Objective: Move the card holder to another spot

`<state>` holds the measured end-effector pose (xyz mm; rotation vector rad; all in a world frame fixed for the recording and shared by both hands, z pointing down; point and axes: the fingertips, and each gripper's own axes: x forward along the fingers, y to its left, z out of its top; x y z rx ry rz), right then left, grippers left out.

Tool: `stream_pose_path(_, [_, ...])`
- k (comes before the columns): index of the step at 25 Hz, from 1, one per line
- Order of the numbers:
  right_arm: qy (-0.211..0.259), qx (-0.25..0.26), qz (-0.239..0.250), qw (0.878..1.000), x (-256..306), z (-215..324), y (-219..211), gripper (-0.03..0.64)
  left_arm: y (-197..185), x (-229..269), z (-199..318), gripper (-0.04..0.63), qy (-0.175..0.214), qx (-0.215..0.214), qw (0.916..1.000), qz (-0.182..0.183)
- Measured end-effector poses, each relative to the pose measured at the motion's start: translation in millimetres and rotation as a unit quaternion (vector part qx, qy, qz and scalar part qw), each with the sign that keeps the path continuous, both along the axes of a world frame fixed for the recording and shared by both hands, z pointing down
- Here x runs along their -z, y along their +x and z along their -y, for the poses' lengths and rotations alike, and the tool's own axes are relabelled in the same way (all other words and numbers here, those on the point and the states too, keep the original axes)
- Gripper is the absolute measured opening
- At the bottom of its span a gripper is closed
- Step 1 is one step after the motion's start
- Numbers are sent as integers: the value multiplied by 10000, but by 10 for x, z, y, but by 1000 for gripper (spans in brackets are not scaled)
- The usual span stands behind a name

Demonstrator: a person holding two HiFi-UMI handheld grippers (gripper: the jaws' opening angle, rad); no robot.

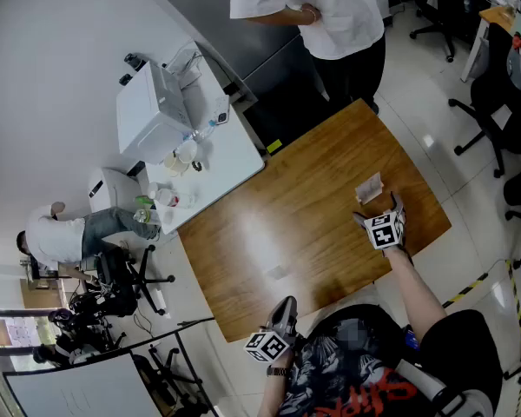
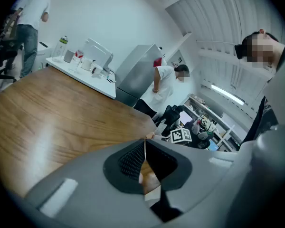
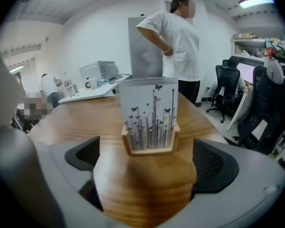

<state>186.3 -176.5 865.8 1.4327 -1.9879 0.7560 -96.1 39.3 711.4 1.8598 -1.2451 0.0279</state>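
Note:
The card holder (image 1: 369,188), a small wooden base with a card printed with grass and butterflies, stands upright on the wooden table (image 1: 295,224) near its right end. My right gripper (image 1: 378,208) sits just in front of it with the jaws spread wide. In the right gripper view the card holder (image 3: 149,120) stands a little ahead of my right gripper (image 3: 147,161), and neither pad touches it. My left gripper (image 1: 285,307) hangs at the table's near edge. In the left gripper view my left gripper (image 2: 145,144) is shut with nothing in it.
A person in a white shirt (image 1: 330,11) stands at the table's far corner. A white side table (image 1: 217,159) with a printer (image 1: 152,111) and cups adjoins the back left. Office chairs (image 1: 504,102) stand to the right. Another person (image 1: 52,233) sits at far left.

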Motion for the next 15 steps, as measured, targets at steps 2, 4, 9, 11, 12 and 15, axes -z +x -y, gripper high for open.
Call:
stream_pose_path(2, [53, 23, -199, 9998, -98, 306, 113, 581, -81, -37, 3, 7, 120, 205, 9997, -59])
stream_pose_path(4, [-95, 173, -340, 9992, -254, 508, 156, 581, -144, -41, 8, 7, 147, 379, 9992, -67])
stream_pose_path(9, [-518, 429, -610, 9959, -434, 456, 83, 557, -221, -6, -45, 32, 290, 505, 9983, -40])
stream_pose_path(11, [-357, 324, -594, 9971, -326, 320, 42, 555, -203, 25, -2, 42, 314, 435, 9986, -10])
stream_pose_path(12, [-254, 264, -508, 9980, -252, 240, -2, 555, -196, 27, 22, 47, 322, 384, 9987, -7])
stream_pose_path(15, [55, 194, -230, 9995, 60, -53, -174, 554, -165, 14, 94, 49, 332, 182, 9993, -57])
